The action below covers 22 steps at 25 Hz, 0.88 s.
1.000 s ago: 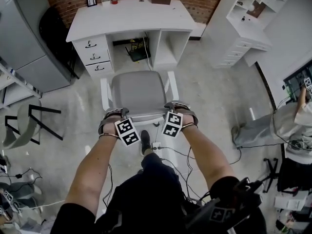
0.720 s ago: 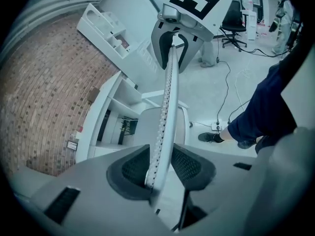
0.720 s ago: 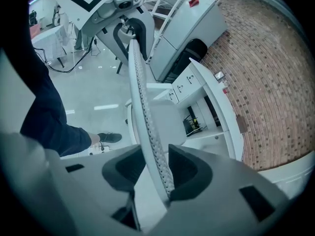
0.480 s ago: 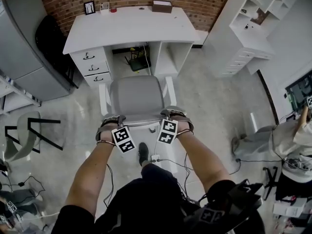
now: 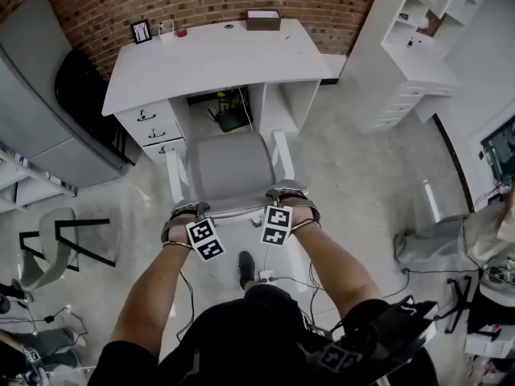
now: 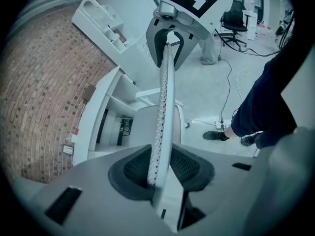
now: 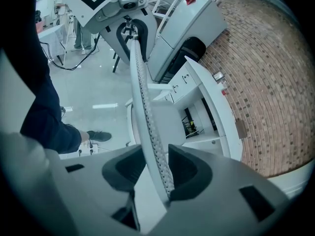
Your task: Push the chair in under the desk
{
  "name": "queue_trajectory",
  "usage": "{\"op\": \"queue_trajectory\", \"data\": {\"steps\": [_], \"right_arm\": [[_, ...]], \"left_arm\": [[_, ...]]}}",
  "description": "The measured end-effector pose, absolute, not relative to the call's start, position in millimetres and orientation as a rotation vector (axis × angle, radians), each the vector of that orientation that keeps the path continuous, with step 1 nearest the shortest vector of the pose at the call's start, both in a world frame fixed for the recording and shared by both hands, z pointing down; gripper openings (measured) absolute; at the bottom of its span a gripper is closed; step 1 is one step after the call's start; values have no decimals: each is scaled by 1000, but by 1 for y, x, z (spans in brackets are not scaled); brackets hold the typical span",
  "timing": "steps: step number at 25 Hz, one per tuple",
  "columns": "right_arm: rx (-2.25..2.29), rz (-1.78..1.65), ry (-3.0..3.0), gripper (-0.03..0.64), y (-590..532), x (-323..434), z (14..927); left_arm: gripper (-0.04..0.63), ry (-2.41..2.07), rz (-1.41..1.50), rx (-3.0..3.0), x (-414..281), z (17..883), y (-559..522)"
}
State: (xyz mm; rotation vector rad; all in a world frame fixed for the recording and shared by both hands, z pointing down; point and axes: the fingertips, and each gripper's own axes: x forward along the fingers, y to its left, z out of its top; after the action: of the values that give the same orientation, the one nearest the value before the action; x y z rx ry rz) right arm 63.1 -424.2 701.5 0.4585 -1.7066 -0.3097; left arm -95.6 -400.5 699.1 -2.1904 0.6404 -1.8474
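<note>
Desk [image 5: 211, 55] ahead: right tongs [image 7: 157, 175] grip chair [image 5: 229, 167], left tongs [image 6: 160, 169] closing on it.

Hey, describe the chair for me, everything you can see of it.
The chair has a grey seat, white arms and a perforated backrest with a white rim. It stands upright at the kneehole of the white desk, seat mostly outside it. The left tool, its jaws just closed further, and the right tool clamp the backrest's top edge.
</note>
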Motion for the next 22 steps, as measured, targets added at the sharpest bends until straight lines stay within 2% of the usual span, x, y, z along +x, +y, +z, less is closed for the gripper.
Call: {"op": "queue_trajectory", "data": {"steps": [22], "right_arm": [[416, -362, -1726, 137, -487, 64, 699]], "left_arm": [[107, 616, -1957, -2176, -96, 702, -462]]}}
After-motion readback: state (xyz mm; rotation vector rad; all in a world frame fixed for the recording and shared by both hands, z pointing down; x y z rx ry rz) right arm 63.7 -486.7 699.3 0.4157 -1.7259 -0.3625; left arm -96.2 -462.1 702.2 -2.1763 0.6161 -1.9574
